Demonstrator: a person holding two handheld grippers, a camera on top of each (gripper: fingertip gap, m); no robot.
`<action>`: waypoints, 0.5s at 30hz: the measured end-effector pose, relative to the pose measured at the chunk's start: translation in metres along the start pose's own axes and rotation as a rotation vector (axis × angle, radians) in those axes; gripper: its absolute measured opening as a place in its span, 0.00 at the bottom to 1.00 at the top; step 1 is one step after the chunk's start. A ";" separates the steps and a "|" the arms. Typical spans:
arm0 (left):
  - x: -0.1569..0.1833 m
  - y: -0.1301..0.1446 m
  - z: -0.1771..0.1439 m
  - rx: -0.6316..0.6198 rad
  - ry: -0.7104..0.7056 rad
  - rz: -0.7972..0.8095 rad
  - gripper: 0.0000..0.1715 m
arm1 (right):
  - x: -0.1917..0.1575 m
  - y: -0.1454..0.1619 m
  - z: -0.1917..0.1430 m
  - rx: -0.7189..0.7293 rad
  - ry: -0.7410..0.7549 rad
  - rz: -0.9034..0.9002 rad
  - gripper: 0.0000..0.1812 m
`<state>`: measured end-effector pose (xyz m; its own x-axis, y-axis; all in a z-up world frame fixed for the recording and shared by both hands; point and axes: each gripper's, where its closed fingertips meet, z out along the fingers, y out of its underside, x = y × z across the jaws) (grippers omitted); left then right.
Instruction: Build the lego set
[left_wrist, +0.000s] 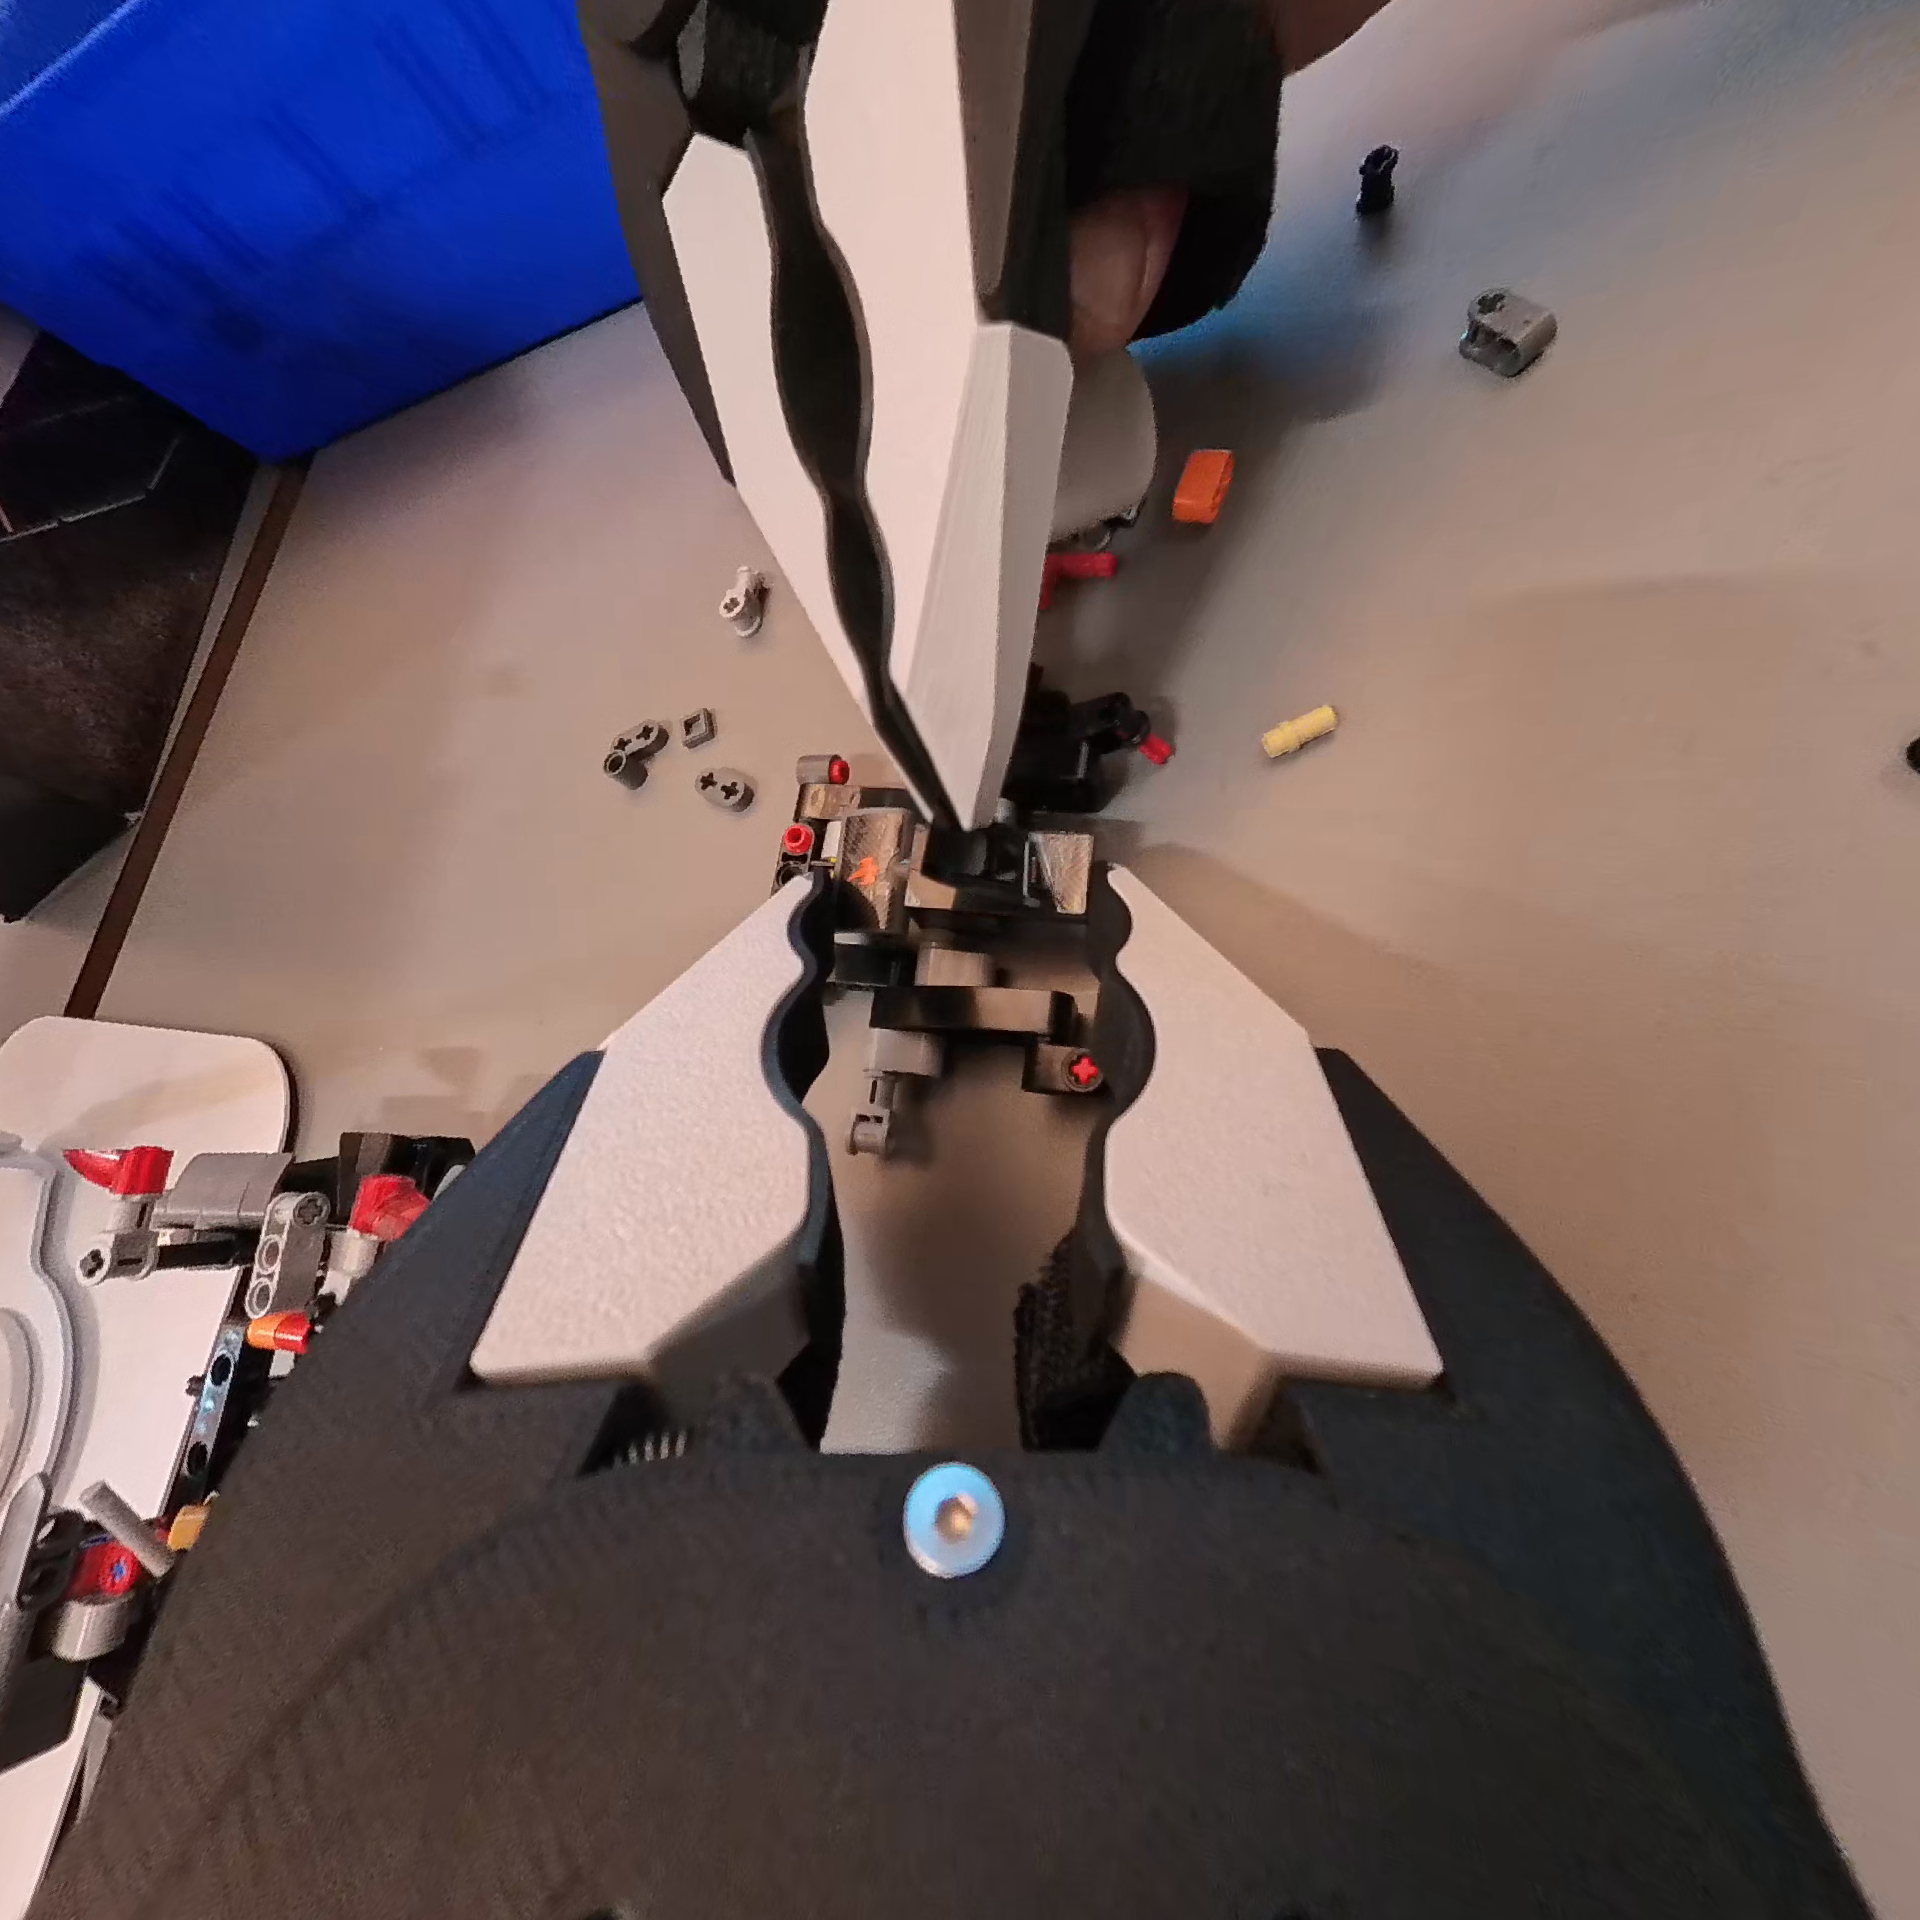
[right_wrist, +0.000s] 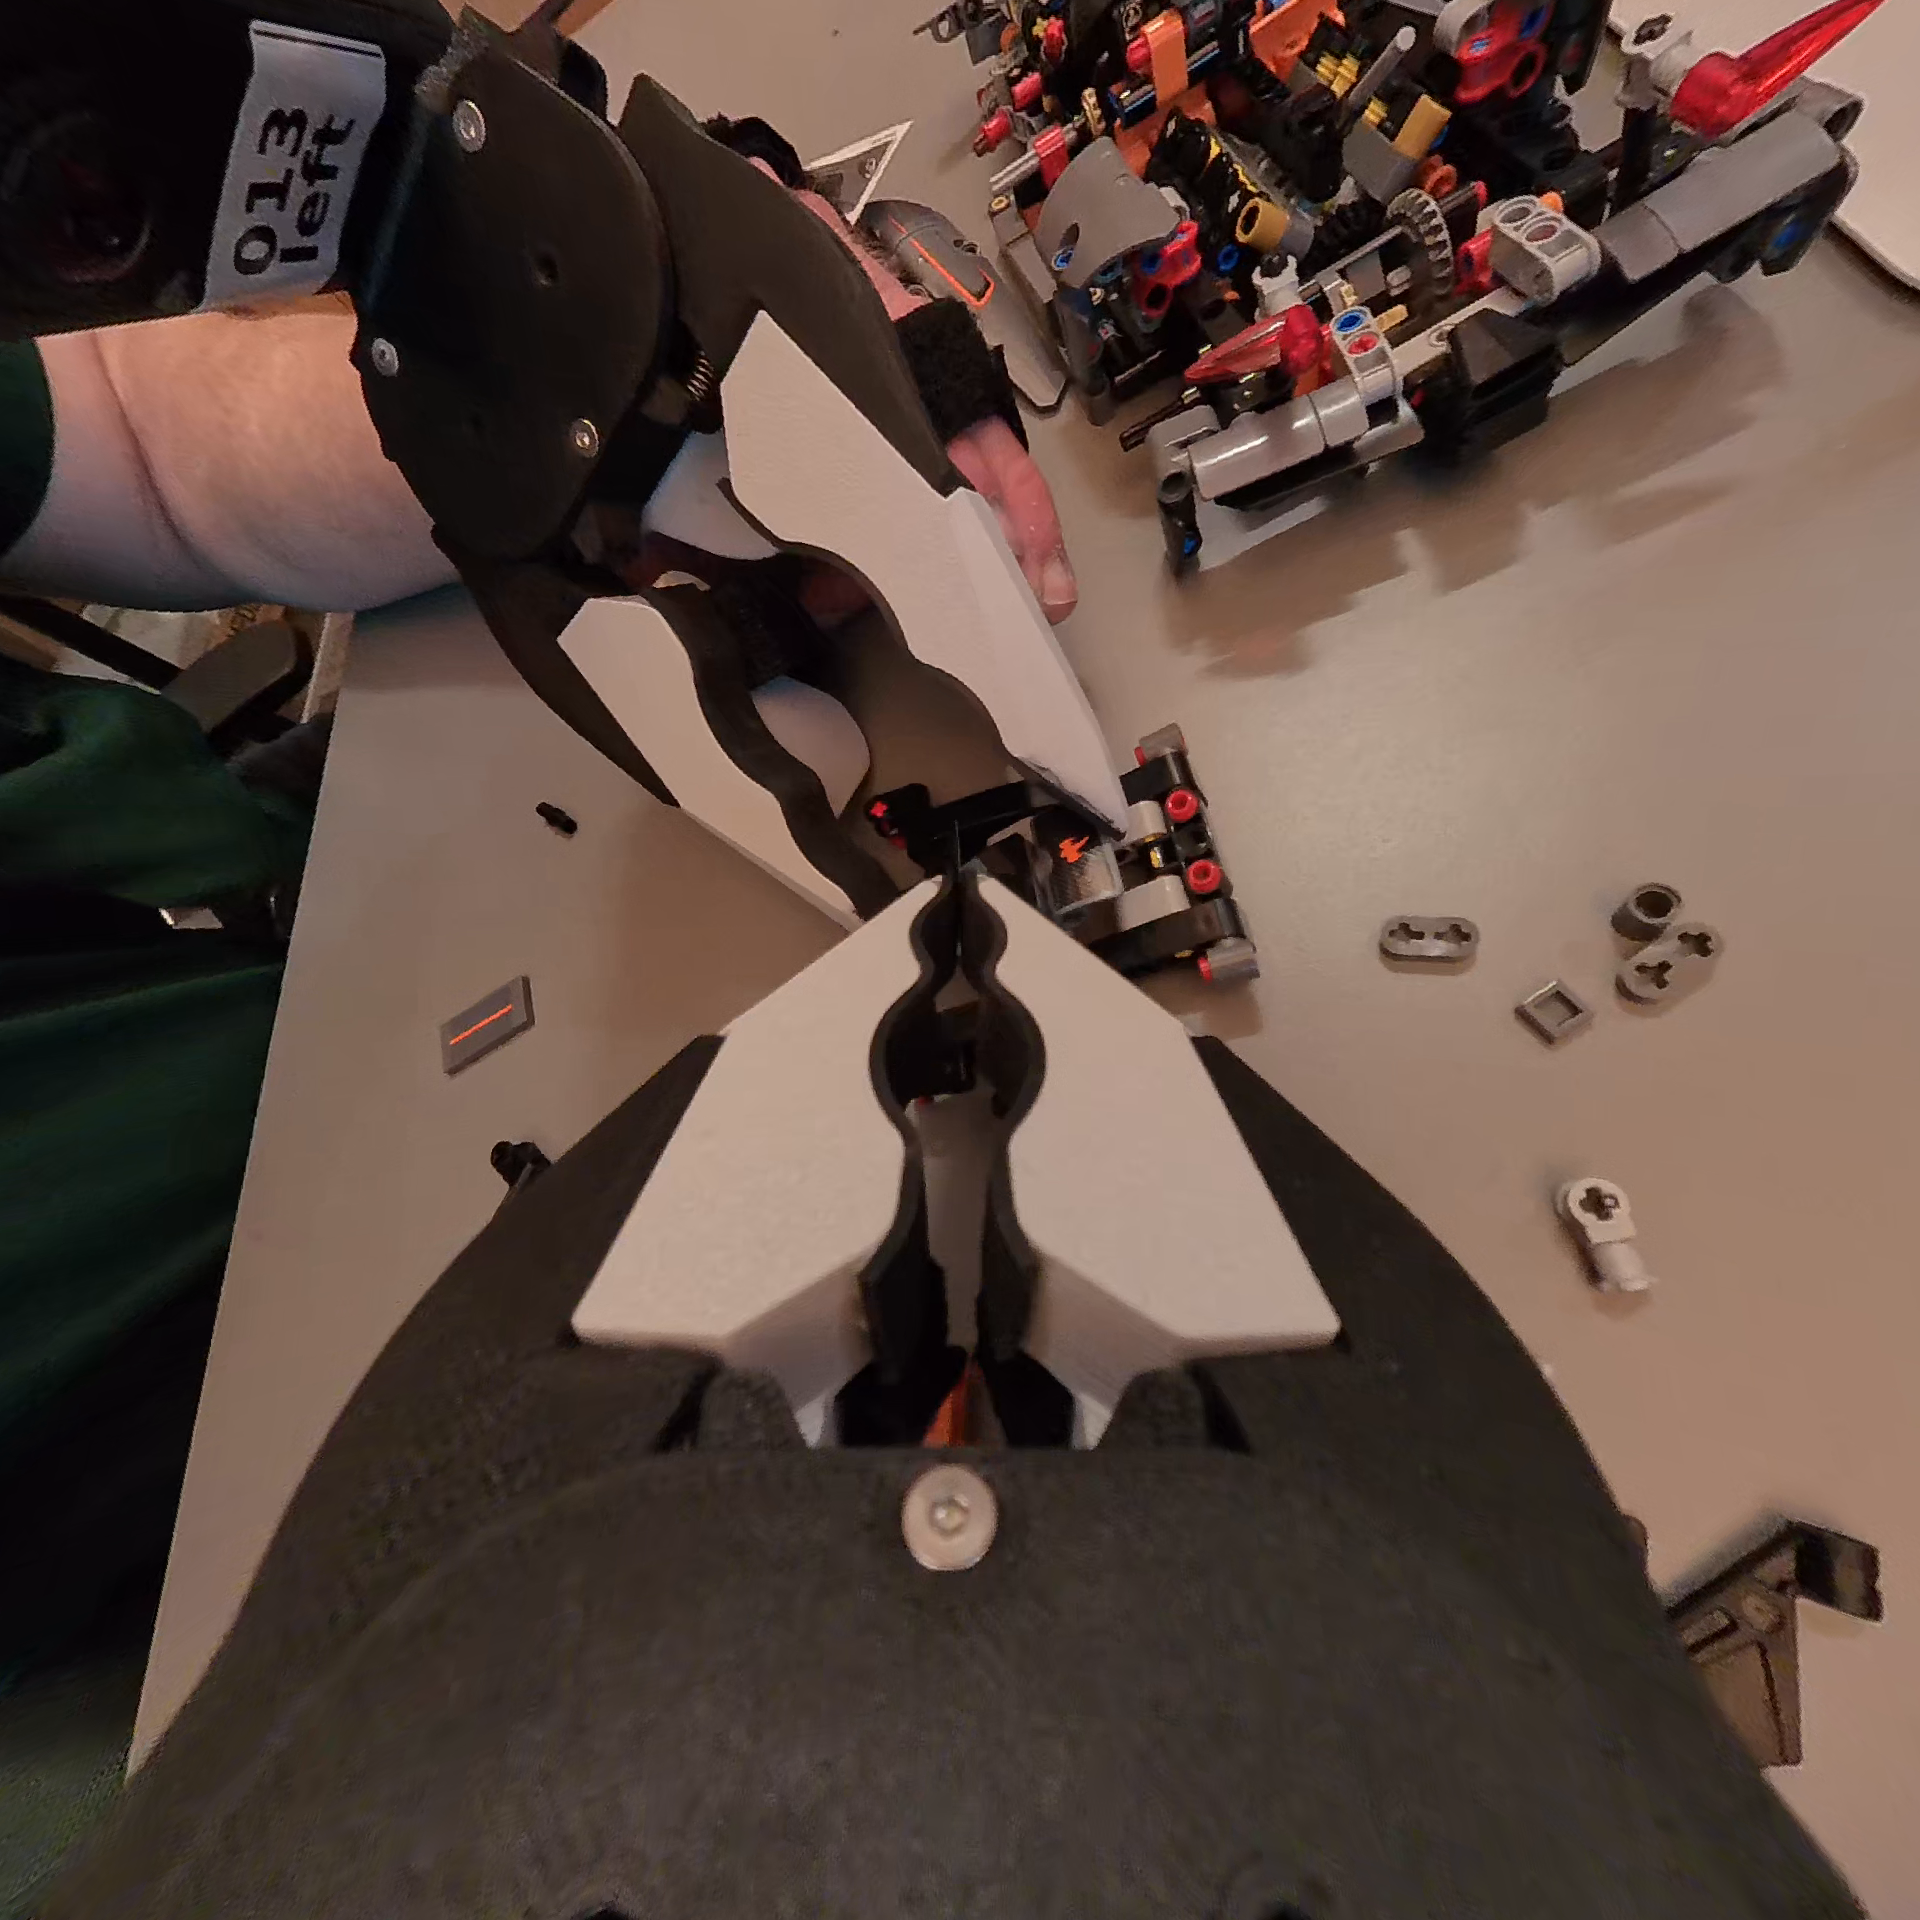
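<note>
A small black and grey lego sub-assembly with red pins rests on the table. My left gripper has one finger on each side of it and is shut on it; it also shows in the right wrist view. My right gripper comes in from above with its tips pinched on a small black piece at the top of the sub-assembly. In the left wrist view the right gripper points straight down onto it. What the black piece joins to is hidden by the fingers.
The large red, orange and black lego model stands at the table's far side, also seen on a white board. Loose grey pieces, an orange piece, a yellow pin and a dark tile lie around. A blue bin stands behind. Less than 4 cm separates the two grippers' tips.
</note>
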<state>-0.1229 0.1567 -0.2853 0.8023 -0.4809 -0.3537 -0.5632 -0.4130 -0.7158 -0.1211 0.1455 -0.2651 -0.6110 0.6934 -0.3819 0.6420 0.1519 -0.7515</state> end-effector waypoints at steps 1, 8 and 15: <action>0.000 0.000 0.000 0.000 0.000 0.000 0.27 | 0.001 0.000 0.000 -0.003 0.009 -0.003 0.00; 0.000 0.000 0.000 -0.001 0.000 0.000 0.27 | 0.004 0.001 0.002 -0.025 0.052 -0.030 0.00; 0.000 0.000 0.000 -0.001 -0.001 0.000 0.27 | 0.005 0.002 0.003 -0.051 0.091 -0.057 0.00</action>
<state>-0.1232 0.1568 -0.2854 0.8025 -0.4803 -0.3540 -0.5632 -0.4141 -0.7150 -0.1239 0.1473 -0.2702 -0.6039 0.7434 -0.2875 0.6318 0.2265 -0.7413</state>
